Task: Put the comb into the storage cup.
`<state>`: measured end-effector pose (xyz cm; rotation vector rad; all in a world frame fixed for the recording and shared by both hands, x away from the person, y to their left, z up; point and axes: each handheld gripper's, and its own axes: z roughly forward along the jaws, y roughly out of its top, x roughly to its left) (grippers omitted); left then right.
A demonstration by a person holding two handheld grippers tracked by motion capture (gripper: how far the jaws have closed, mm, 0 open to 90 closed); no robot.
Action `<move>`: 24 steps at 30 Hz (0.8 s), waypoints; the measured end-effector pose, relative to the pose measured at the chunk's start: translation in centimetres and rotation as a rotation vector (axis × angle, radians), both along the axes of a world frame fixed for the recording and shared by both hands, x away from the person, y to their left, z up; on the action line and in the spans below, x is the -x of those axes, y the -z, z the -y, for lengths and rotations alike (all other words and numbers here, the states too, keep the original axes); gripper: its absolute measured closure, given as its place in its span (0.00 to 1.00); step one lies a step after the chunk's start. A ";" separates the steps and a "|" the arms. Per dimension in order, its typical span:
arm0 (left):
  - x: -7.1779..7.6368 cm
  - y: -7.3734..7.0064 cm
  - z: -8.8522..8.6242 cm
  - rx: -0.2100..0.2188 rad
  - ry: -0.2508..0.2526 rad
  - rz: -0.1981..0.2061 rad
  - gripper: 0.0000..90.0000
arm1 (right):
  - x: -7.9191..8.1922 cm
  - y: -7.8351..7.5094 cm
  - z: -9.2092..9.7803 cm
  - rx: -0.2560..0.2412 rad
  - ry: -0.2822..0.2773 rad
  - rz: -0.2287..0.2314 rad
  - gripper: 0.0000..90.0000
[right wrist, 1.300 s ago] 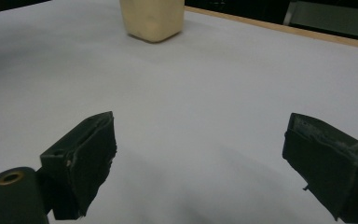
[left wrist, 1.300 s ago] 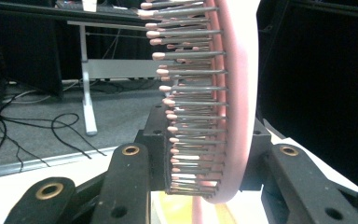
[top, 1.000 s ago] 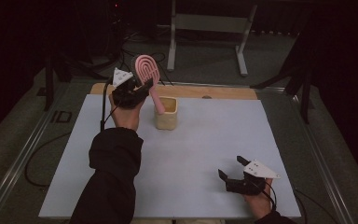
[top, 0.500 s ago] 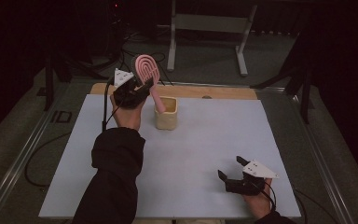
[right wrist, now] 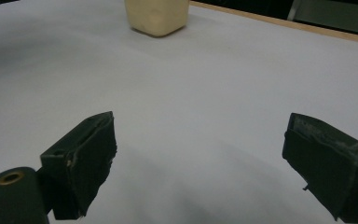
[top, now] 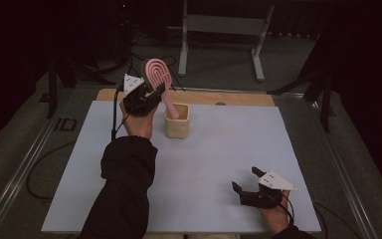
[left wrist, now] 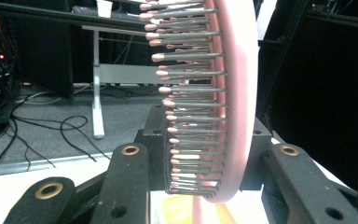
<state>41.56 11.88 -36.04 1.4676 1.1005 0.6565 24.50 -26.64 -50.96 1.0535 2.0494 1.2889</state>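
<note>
The left gripper [top: 151, 94] is clamped on a pink brush [top: 159, 79] whose handle stands in the cup [top: 177, 124] near the table's [top: 219, 149] far edge, while the right gripper [top: 246, 181], jaws apart, rests near the near-right corner.

1. Cup [top: 178, 122] stands toward the worktop [top: 219, 149] far edge, left of centre.
2. Brush [top: 160, 84] leans in the cup, handle down.
3. Left tool [top: 151, 94] just left of the cup; right tool [top: 243, 181] near-right.

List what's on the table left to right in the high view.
left gripper → pink hairbrush → cream cup → right gripper
</note>
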 end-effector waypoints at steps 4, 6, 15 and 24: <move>-0.1 0.4 0.3 -0.019 -0.001 -0.012 0.72 | 0.0 0.0 0.0 0.000 0.000 0.001 0.10; -0.2 0.7 0.3 -0.021 0.003 -0.021 0.72 | 0.0 0.0 0.0 -0.001 0.000 0.001 0.10; -0.2 1.4 0.7 -0.008 0.007 -0.033 0.72 | 0.0 0.0 0.0 0.002 -0.001 0.001 0.10; -0.3 2.6 1.0 0.011 0.008 -0.055 0.72 | 0.0 0.0 -0.1 0.007 -0.002 -0.002 0.11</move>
